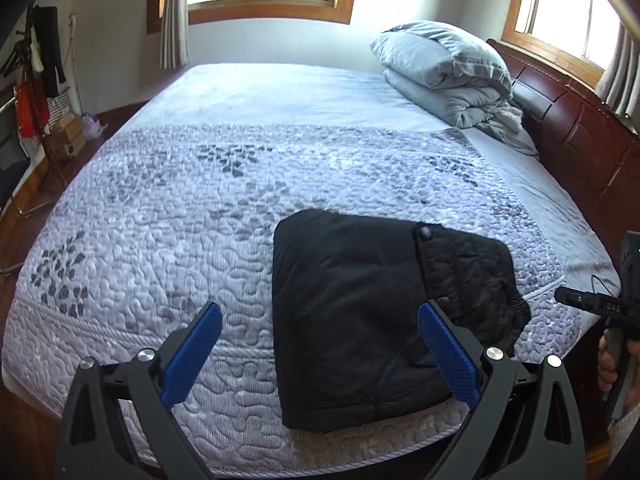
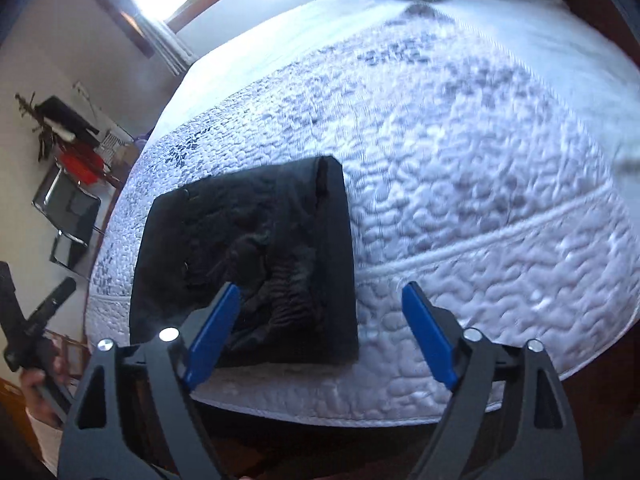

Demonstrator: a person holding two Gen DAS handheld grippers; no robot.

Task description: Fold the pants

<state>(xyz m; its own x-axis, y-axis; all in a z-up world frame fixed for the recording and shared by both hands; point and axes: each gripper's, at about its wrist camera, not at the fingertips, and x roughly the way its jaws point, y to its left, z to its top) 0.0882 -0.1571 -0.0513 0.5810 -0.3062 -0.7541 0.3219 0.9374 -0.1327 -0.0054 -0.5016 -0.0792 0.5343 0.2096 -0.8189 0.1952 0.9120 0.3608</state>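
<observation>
The black pants lie folded into a compact, nearly square bundle on the quilted bed, close to its near edge, right where a person standing at the bedside can reach them without leaning. The waistband, with its gathered elastic and button, sits on top at one side of the bundle, which suggests the legs were brought up under or over it so the bulkiest part ends outermost.

The left claw hangs above the bed with its blue pads spread wide and nothing between them. The bundle lies just ahead of it, mostly in front of its right-hand finger, and no pad touches the cloth. The right claw is likewise wide open and empty, raised clear of the bed; the pants lie ahead of it and toward its left finger, with bare quilt in front of the right finger. That view is smeared, so finer detail of the cloth is hard to read.

With both claws open and off the fabric and the bundle lying flat with tidy edges, the folding looks finished or nearly so. The folded grey duvet sits well beyond both claws at the head of the bed, out of the way.
</observation>
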